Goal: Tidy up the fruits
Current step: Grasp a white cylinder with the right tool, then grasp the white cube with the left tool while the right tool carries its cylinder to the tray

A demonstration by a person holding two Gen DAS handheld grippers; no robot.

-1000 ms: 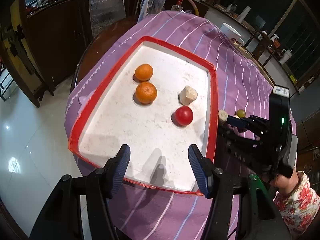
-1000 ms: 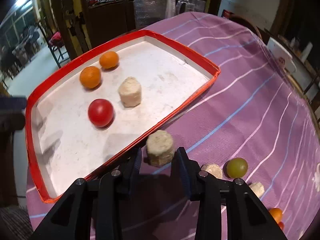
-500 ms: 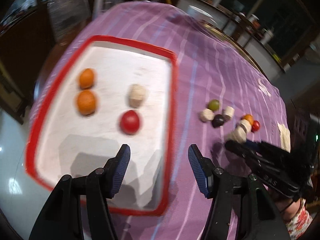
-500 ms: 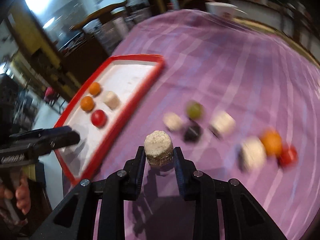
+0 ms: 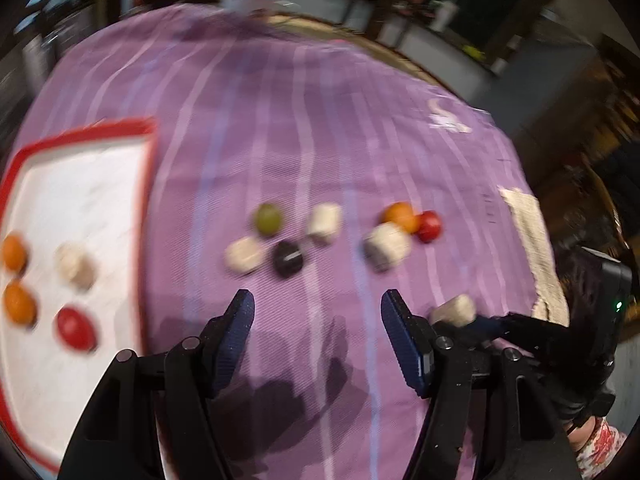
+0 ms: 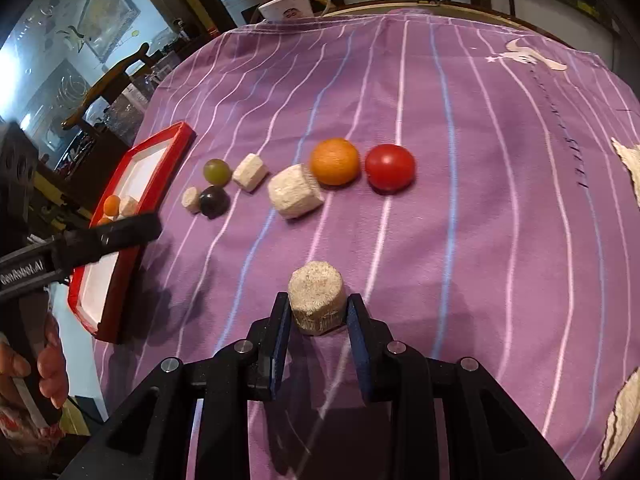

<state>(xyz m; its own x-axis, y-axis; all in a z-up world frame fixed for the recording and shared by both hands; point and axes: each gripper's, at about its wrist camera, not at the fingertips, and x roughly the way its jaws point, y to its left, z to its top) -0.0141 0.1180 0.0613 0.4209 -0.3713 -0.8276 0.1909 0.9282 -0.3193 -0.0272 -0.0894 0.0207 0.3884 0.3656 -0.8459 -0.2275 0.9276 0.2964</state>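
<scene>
My right gripper is shut on a beige cylindrical chunk, held just above the purple striped cloth. Beyond it lie an orange, a red tomato, a big beige chunk, a smaller one, a green grape and a dark grape. My left gripper hovers over the cloth short of that cluster, its jaws opening with nothing between them. The red-rimmed white tray at the left holds two oranges, a beige chunk and a red tomato.
A white mug stands at the table's far edge. A beige rag lies along the right side of the cloth. The left wrist view is blurred. A hand holds the left gripper by the tray's near corner.
Both views have swung from the tray to the loose fruit on the cloth. The right gripper carried the beige chunk away from the tray's edge. The left jaws stand slightly wider.
</scene>
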